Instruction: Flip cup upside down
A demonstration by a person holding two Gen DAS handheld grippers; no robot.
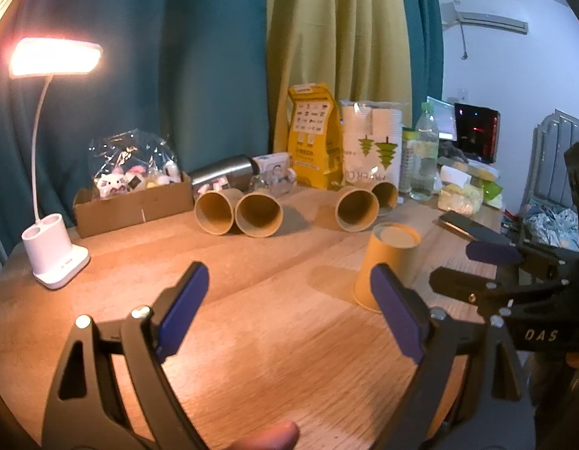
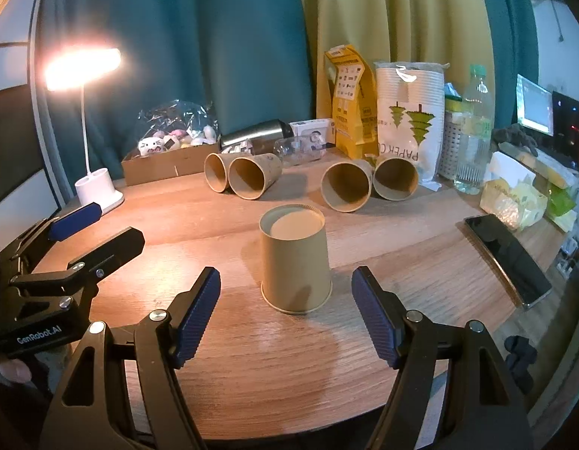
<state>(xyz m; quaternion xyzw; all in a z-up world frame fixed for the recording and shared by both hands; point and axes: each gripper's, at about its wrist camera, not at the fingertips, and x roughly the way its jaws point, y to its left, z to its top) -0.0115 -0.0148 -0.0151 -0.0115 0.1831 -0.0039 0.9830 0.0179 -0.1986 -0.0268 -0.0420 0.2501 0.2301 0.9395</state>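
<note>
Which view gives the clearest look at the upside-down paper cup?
The right wrist view: the upside-down paper cup stands whole and unblocked, centred ahead of the open right hand-held gripper. In the left wrist view, the cup sits off right, its lower part hidden behind a finger of the left hand-held gripper.

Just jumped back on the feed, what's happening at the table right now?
A person holds a gripper in each hand over the wooden table. One paper cup already stands upside down, rim on the wood, base up. The right gripper is open just in front of it, not touching. The left gripper is open too, holding nothing. Four more cups lie on their sides farther back, mouths facing the cameras.
</note>
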